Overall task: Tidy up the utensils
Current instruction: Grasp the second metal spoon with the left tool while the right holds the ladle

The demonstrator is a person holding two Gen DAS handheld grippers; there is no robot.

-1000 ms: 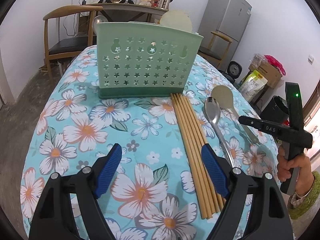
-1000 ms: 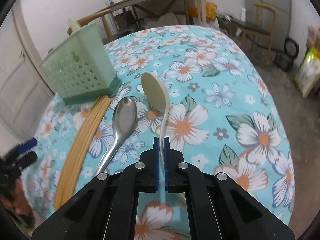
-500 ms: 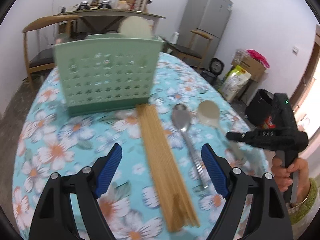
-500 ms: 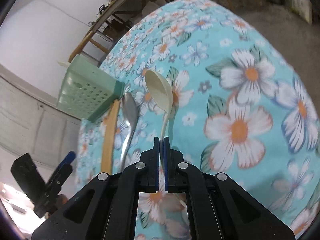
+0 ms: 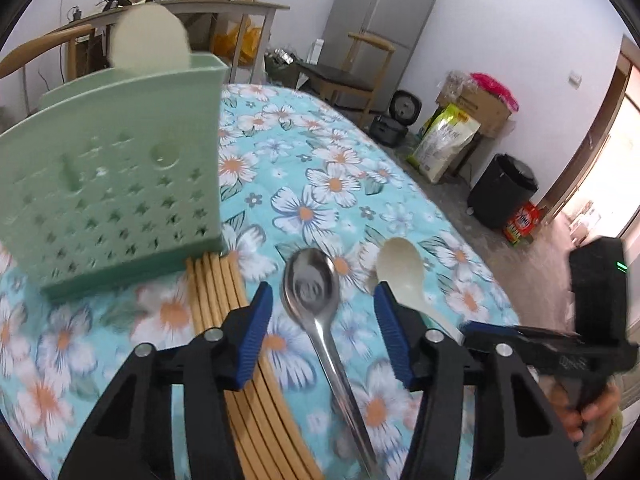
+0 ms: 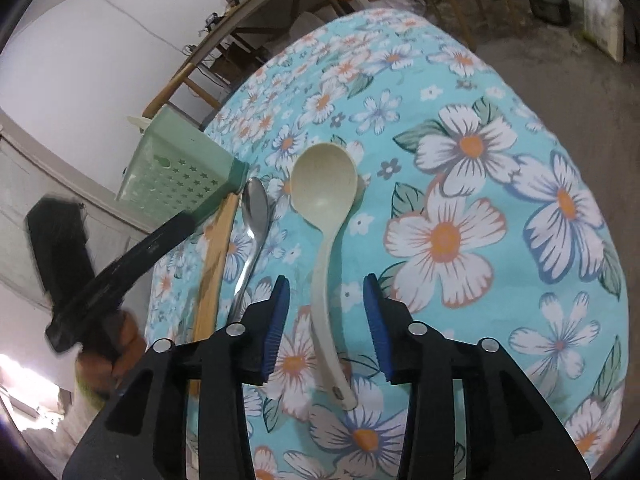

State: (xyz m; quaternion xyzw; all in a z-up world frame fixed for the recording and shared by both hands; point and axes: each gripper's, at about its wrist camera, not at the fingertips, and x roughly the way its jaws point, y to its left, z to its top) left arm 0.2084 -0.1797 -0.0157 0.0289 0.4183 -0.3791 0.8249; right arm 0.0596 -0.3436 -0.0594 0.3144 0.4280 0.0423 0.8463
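Observation:
A steel spoon (image 5: 310,288) lies on the flowered tablecloth between the jaws of my left gripper (image 5: 322,286). Those jaws are closing, and the blue pads stand clear of the spoon on both sides. A cream plastic spoon (image 6: 323,186) lies flat with its handle between the jaws of my right gripper (image 6: 327,280), which are opening and do not touch it. Left of the steel spoon lies a bundle of wooden chopsticks (image 5: 216,292), its far end against a green perforated utensil caddy (image 5: 112,192). A round cream utensil head (image 5: 150,38) sticks out of the caddy.
The table edge (image 6: 600,184) curves away on the right, with bare floor beyond it. Wooden chairs (image 5: 352,68), a grey fridge (image 5: 384,20), a black bin (image 5: 502,192) and bags stand around the room. A hand (image 5: 592,412) holds the right gripper's handle.
My right gripper has let go of the cream spoon's handle and its jaws have spread. My left gripper has shifted right from over the chopsticks to over the steel spoon, and its jaws have narrowed.

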